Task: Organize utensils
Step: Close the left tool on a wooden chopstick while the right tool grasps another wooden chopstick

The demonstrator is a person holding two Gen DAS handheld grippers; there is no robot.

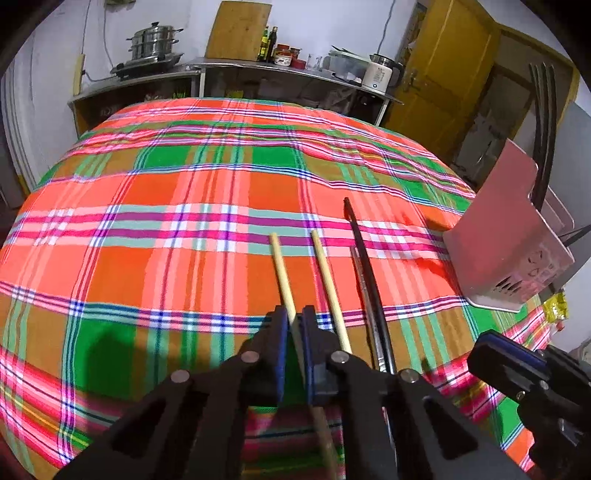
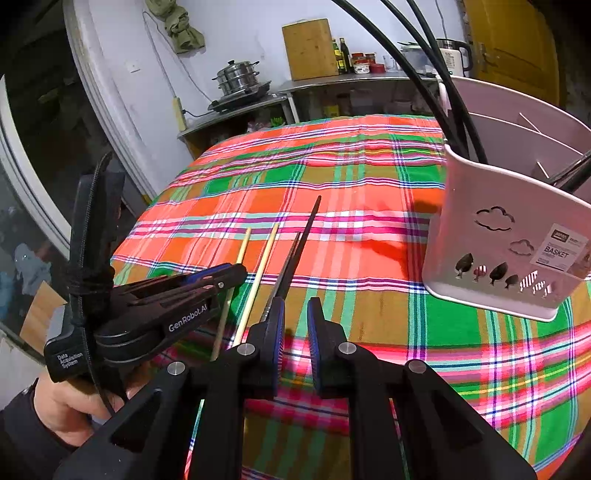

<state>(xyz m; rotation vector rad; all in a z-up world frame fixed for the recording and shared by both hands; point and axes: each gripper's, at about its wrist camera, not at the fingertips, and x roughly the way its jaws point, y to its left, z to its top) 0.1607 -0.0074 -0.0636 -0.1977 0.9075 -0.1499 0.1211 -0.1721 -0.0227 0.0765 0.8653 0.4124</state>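
Progress looks partial to me. Black utensils already stand in the pink basket [image 2: 491,236] at the right of the right-wrist frame, their long handles [image 2: 424,66] arching up past the top edge. Four pieces lie on the cloth near the lower centre of both views: two pale wooden chopsticks [image 1: 328,280], a black chopstick [image 1: 364,266], and a thin metallic one [image 1: 365,291] lying right beside the black one.

My left gripper [image 1: 294,332] has its blue pads clenched on the left-hand wooden chopstick [image 1: 280,269]; the stick runs out between the fingers toward the middle of the frame. From these views I cannot tell whether its far end is lifted off the cloth. My right gripper [image 2: 295,325] hangs released, with a clear gap between its pads and nothing in it, just right of the dark sticks and near the basket.

I judge that all four loose sticks are left to go into the basket.

Everything sits on a table under an orange, green and pink plaid cloth [image 1: 184,221], slightly rumpled. Behind it, along the top of the frames, a steel counter [image 1: 258,68] carries a stacked steamer pot [image 1: 155,40], a wooden cutting board [image 1: 238,29], bottles and a white kettle [image 1: 380,72]. A yellow door [image 1: 439,66] fills the upper right.
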